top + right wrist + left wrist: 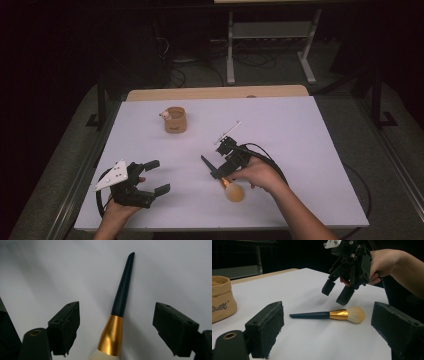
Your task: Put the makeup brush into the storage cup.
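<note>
Your brush (117, 315) has a glossy gold metal collar, smooth dark handle, soft pale bristles; the bench (300, 130) is matt white, the pouch (175, 120) tan cloth.

Two black handheld tongs, bare forearms

Left tongs (150, 177) carry a grey three-cornered plate; right tongs (214, 167) trail a looping black cable.

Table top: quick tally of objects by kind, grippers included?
Makeup brush: 1
Tan fabric pouch, with a small white item at its rim: 1
Handheld grippers: 2, left gripper and right gripper, both open
Total: 4, all on or over the white table
</note>
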